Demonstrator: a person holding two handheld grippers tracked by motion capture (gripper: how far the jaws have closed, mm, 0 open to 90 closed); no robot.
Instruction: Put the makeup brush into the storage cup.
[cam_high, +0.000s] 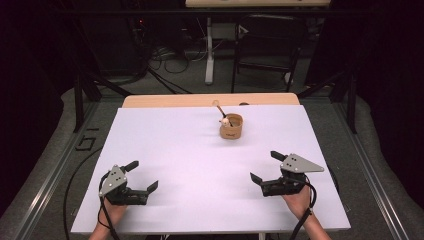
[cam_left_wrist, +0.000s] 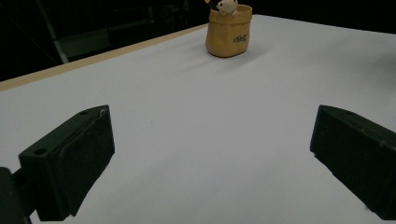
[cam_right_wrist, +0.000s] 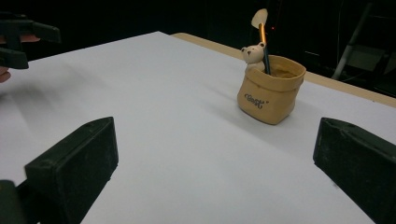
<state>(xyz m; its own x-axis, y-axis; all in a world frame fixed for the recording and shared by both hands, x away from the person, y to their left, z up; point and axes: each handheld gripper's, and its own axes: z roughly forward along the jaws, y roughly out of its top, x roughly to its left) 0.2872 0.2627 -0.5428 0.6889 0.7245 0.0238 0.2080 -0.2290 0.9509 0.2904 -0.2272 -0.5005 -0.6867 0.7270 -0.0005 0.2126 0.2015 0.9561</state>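
A small tan sack-shaped pot (cam_high: 231, 127) stands upright near the far middle of the white table (cam_high: 190, 165). A little white bear figure (cam_right_wrist: 253, 54) sits at its rim and a thin stick with a pale tip (cam_right_wrist: 263, 35) leans out of it. The left gripper view has the pot (cam_left_wrist: 228, 30) far ahead, and the right gripper view has it (cam_right_wrist: 269, 90) closer. My left gripper (cam_high: 142, 175) rests at the near left, open and empty. At the near right my right gripper (cam_high: 267, 166) is open too, with nothing between its jaws.
A wooden strip (cam_high: 210, 100) runs along the table's far edge. Behind it are a dark chair (cam_high: 267, 45), a white table leg (cam_high: 209, 52) and cables on the floor. Metal frame rails (cam_high: 370, 170) flank the table. My left gripper (cam_right_wrist: 21, 39) appears far off in the right gripper view.
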